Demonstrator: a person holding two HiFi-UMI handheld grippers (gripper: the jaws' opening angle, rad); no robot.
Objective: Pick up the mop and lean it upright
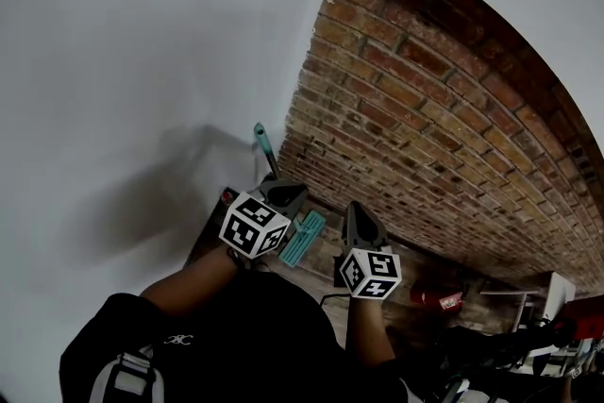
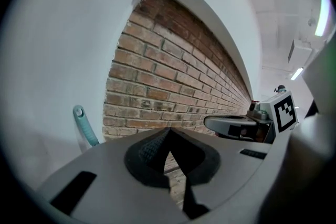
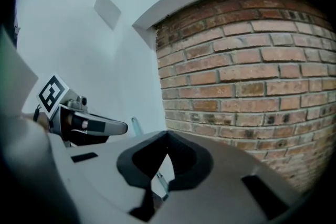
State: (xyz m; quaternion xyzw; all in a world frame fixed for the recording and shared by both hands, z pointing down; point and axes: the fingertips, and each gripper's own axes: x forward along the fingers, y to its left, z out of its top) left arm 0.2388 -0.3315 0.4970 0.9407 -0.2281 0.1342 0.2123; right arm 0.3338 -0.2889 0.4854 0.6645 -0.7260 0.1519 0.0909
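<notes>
The mop stands upright in the corner where the white wall meets the brick wall. Its teal handle tip (image 1: 261,139) points up and its teal head (image 1: 302,238) rests on the floor. My left gripper (image 1: 283,193) is just in front of the shaft, shut and holding nothing. To its right, my right gripper (image 1: 363,224) is also shut and empty. In the left gripper view the handle tip (image 2: 84,124) shows to the left of the shut left gripper (image 2: 168,134). In the right gripper view the handle tip (image 3: 136,126) rises behind the right gripper (image 3: 167,136).
The brick wall (image 1: 425,109) runs off to the right and the white wall (image 1: 123,61) fills the left. A red object (image 1: 439,299) lies on the floor by the brick wall. White furniture (image 1: 557,297) stands at the far right.
</notes>
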